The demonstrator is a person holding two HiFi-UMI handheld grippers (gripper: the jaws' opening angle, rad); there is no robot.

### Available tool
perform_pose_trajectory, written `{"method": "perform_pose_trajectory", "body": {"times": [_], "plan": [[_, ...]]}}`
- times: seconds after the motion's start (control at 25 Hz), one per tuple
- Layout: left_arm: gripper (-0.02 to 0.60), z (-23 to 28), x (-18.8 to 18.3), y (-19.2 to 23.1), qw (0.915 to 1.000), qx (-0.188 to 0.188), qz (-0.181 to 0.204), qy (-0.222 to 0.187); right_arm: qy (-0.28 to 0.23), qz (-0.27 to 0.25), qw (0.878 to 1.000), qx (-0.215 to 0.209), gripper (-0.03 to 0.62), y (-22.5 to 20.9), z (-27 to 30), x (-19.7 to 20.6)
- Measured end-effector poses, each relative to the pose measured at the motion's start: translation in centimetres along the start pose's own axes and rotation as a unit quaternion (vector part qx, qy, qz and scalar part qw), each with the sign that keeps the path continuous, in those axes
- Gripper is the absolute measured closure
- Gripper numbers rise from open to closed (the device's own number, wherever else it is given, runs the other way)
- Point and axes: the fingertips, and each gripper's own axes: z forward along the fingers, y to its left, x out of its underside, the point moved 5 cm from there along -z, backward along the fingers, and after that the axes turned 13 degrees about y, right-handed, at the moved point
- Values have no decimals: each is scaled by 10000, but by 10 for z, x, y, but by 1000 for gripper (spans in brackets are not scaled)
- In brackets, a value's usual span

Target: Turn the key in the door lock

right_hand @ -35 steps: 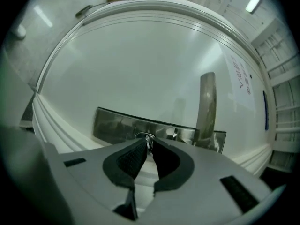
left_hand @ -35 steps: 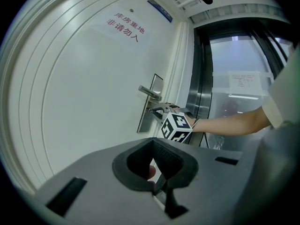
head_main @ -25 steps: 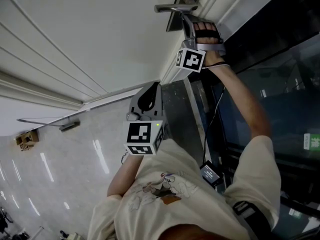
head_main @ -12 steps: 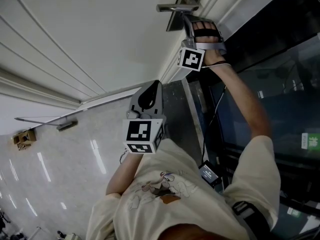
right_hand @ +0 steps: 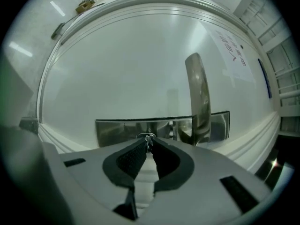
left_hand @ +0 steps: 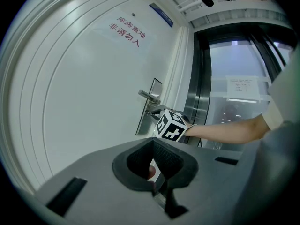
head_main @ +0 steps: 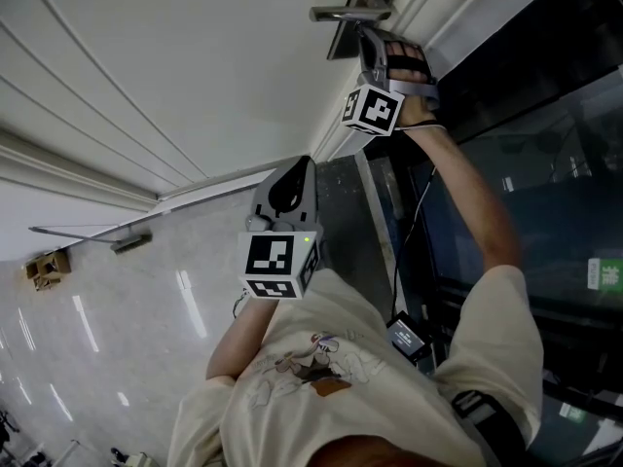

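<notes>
The white door [head_main: 195, 76] carries a steel lock plate [right_hand: 119, 131] with a lever handle [right_hand: 198, 93]. A small metal key [right_hand: 148, 137] sticks out of the plate. My right gripper [right_hand: 148, 141] pinches the key head between its dark pads, and its jaws are opening slightly. In the head view my right gripper [head_main: 364, 43] sits against the plate just under the handle [head_main: 346, 14]. My left gripper [head_main: 302, 168] hangs back from the door at chest height with nothing in it, its jaws closed together. The left gripper view shows my left gripper [left_hand: 153, 174], with the right gripper's marker cube [left_hand: 171, 125] at the lock.
A dark metal frame and glass panel [head_main: 545, 163] run along the door's right side. Red characters [left_hand: 127, 28] and a blue plate are on the door. Glossy tiled floor [head_main: 88, 319] lies to the left. A cable runs down the right arm to a box [head_main: 409, 339].
The right gripper has rolled a little about its own line at the lock, its marker cube showing a different face. The left gripper has stayed put.
</notes>
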Motion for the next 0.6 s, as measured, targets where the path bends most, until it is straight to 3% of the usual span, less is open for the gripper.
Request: {"method": "perform_pose_trajectory", "body": {"times": [0.24,0.36,0.44,0.6], "plan": [[578,-3,2,2,10000,-14,-18,2,7,948,9948,-372,556,-5,-1,0],[578,-4,1,1,10000,3,-10,8,0,1727,9830,-620,554,-8,0,1],[578,-3,2,0,10000,21,3,16,18,2519,9637,-889,563,-11,1,3],[578,-2,2,-1,10000,45,35,30,-3,4005,9057,-1391,580,-16,2,8]]}}
